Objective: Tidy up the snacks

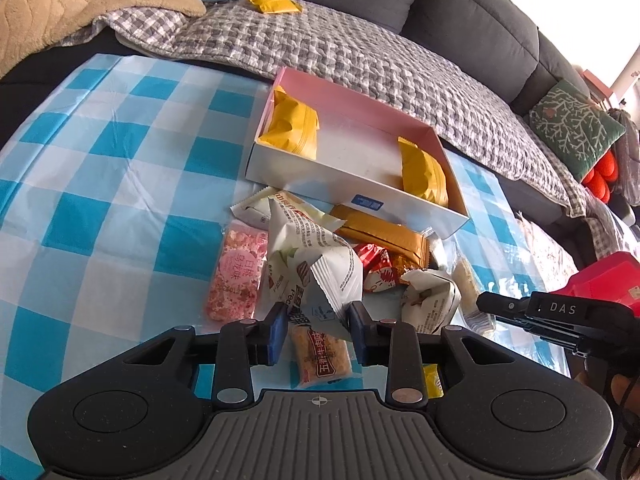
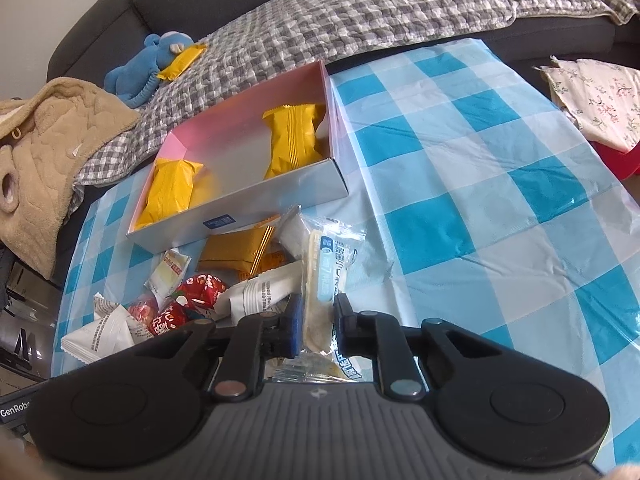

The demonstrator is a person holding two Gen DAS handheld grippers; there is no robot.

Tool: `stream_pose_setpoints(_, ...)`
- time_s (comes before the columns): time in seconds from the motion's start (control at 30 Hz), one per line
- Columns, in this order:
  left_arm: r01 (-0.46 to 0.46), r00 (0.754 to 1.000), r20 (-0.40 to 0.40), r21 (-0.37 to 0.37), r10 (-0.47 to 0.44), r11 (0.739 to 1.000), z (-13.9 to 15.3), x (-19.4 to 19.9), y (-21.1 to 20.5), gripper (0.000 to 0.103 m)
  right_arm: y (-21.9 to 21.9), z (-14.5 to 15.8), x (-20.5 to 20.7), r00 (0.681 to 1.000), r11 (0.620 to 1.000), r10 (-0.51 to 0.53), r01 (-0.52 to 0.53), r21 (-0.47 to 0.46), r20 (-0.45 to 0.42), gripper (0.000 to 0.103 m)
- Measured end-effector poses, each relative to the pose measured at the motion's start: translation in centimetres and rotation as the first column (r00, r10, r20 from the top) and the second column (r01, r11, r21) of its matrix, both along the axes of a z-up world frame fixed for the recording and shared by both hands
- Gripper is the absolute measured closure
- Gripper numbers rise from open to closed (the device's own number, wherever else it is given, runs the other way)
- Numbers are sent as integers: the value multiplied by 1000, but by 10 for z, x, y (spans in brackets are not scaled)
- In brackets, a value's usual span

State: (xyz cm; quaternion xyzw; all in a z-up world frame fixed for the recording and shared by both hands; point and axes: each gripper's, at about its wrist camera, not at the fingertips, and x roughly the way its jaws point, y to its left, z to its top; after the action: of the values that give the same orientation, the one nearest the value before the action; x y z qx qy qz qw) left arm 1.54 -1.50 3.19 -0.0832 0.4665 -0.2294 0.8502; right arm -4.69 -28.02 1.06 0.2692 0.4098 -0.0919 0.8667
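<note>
Between left fingers (image 1: 318,326) – white packet (image 1: 332,276), pinched

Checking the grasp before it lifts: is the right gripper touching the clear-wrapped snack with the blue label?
Touching. The right wrist view shows the right gripper closed on the clear-wrapped snack, both pads pressing its sides with no gap.

My black fingers (image 1: 278,322) carry blue pads. Under them the bench wears a blue-and-white checked plastic cloth (image 1: 120,184). The shallow cardboard box (image 1: 348,188) is white outside, pink inside, holding bright yellow packets (image 1: 294,128). Nearby lie a pink speckled bar (image 1: 236,276), a gold wrapper (image 1: 380,236) and red-and-white sweets (image 1: 376,268). The quilt (image 1: 340,48) is grey-and-white check.
</note>
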Motion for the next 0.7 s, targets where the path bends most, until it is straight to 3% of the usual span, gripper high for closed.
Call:
stream_pose_setpoints(0.33, -3, 999, 34, -27, 4, 1000, 9, 1, 5, 73, -4, 5, -5, 999, 999, -19, 18, 30, 34, 93)
stream_pose_setpoints(0.47, -8, 999, 42, -28, 9, 1000, 11, 3, 6, 73, -10, 10, -11, 996, 997, -41, 35, 70, 75, 103)
stream_pose_setpoints(0.57, -1, 999, 52, -22, 2, 1000, 12, 3, 5, 73, -10, 12, -10, 996, 998, -30, 25, 61, 79, 103)
stream_pose_setpoints(0.63, 3, 998, 56, -15, -2, 1000, 11, 2, 4, 73, -5, 8, -4, 999, 1000, 5, -5, 19, 35, 101)
stream_pose_setpoints(0.7, 4, 999, 53, -14, -3, 1000, 11, 3, 3, 73, -3, 3, -1, 1000, 1000, -6, 6, -1, 2, 91)
